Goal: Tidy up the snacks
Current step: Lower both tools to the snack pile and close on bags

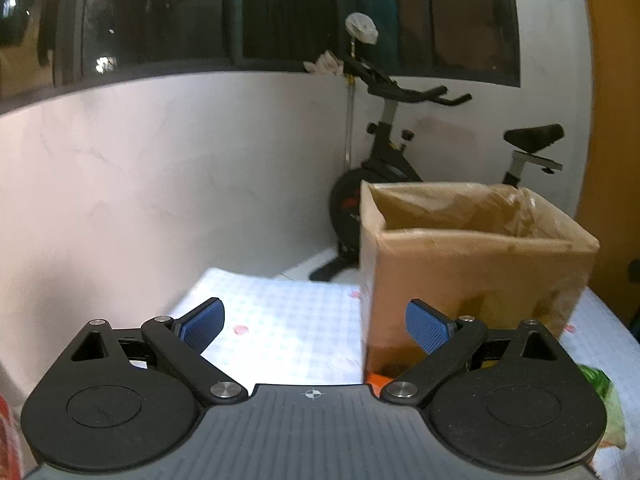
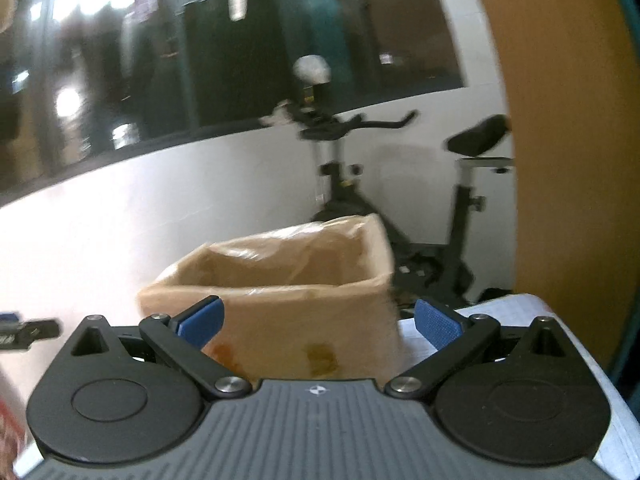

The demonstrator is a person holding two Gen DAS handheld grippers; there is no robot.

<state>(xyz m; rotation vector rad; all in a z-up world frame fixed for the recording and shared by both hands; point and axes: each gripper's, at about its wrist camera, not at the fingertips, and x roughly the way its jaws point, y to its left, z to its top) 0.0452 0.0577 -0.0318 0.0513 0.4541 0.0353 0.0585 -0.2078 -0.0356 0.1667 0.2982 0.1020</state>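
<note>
**Snack station: both grippers wide, nothing held**

Left gripper (image 1: 315,328): blue pads (image 1: 202,325) standing spread wide, gripping nothing, hovering over the checked cloth (image 1: 288,320).
Right gripper (image 2: 318,326): fingers likewise spread, empty.
Box (image 1: 472,272): open-topped cardboard, lined with plastic, sitting on the cloth at 1 o'clock in the left view, at 12 o'clock in the right view (image 2: 280,304); contents hidden.
Green packet (image 1: 604,396): lying at 4 o'clock, right of the left gripper.
Bike (image 1: 404,152): standing behind the box.
</note>
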